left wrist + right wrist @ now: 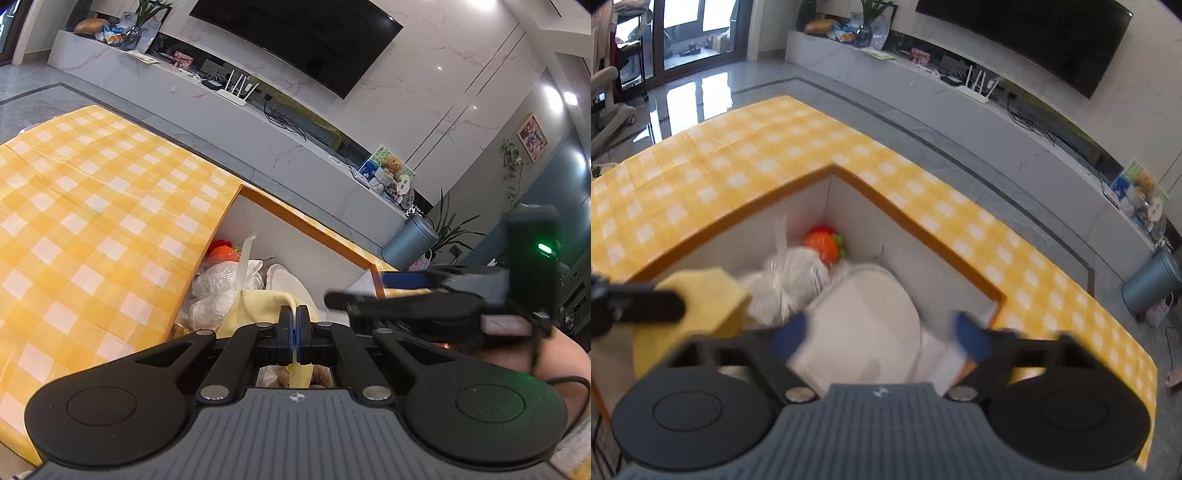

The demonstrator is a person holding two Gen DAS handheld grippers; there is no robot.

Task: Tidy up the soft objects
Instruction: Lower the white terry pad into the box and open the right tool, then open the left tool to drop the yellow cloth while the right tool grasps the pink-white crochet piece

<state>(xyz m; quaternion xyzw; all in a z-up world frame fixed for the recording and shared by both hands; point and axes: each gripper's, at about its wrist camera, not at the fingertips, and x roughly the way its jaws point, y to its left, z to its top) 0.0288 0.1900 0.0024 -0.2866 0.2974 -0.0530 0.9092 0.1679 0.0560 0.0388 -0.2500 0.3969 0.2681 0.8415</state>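
My left gripper (294,318) is shut on a pale yellow cloth (258,308) and holds it over the open orange-rimmed box (317,225). The same cloth (701,295) shows at the left of the right wrist view, with the left gripper's finger across it. My right gripper (881,338) is open and empty above the box (923,232), over a white flat soft item (871,314). Inside the box lie a crumpled clear plastic bag (790,280) and an orange-red plush toy (823,242). The right gripper (354,291) also shows in the left wrist view.
The box sits on a table with a yellow checked cloth (92,206). A long white TV bench (960,107) with a router and clutter runs behind, under a wall TV (1034,33). A blue-grey bin (1150,284) stands on the floor at the right.
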